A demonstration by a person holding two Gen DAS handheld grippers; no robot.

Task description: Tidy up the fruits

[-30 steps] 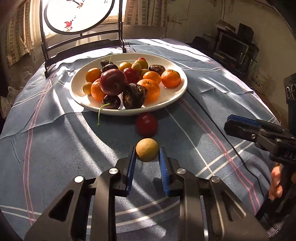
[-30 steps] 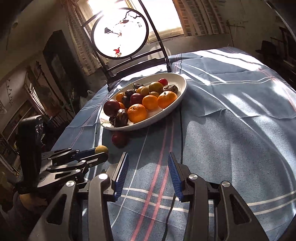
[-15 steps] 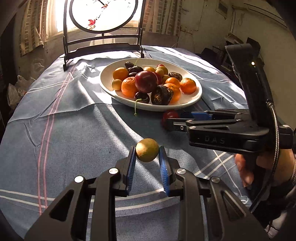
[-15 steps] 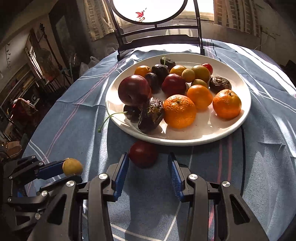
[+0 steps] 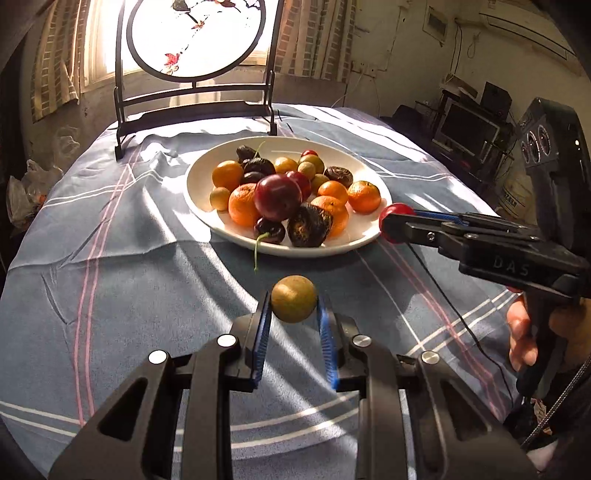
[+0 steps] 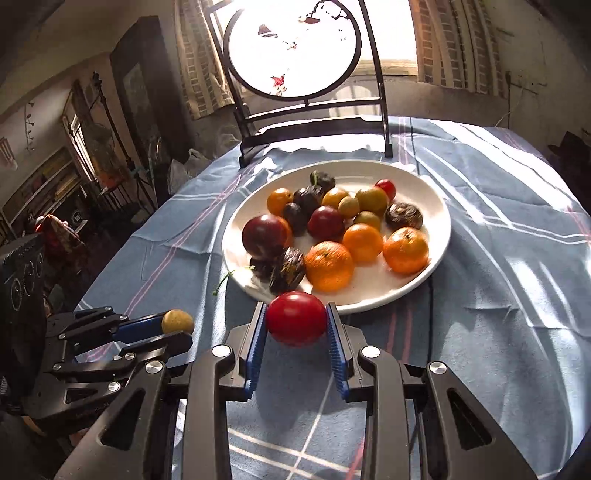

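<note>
My left gripper [image 5: 293,308] is shut on a small tan-green round fruit [image 5: 294,298], held above the cloth short of the plate. It also shows in the right wrist view [image 6: 178,322]. My right gripper [image 6: 296,321] is shut on a red round fruit [image 6: 296,316], held just off the near rim of the white plate [image 6: 437,221]. In the left wrist view the red fruit [image 5: 393,214] hangs at the plate's right rim [image 5: 195,184]. The plate holds several oranges, plums, dark wrinkled fruits and small yellow-green ones.
A blue striped cloth [image 5: 110,258] covers the round table. A black stand with a round painted screen [image 5: 195,33] stands at the table's far edge behind the plate. A cherry stem [image 5: 256,247] hangs over the plate's near rim.
My right gripper closed on the red fruit and lifted it off the cloth to the plate's rim. My left gripper keeps its fruit, lifted off the cloth and pulled back from the plate.
</note>
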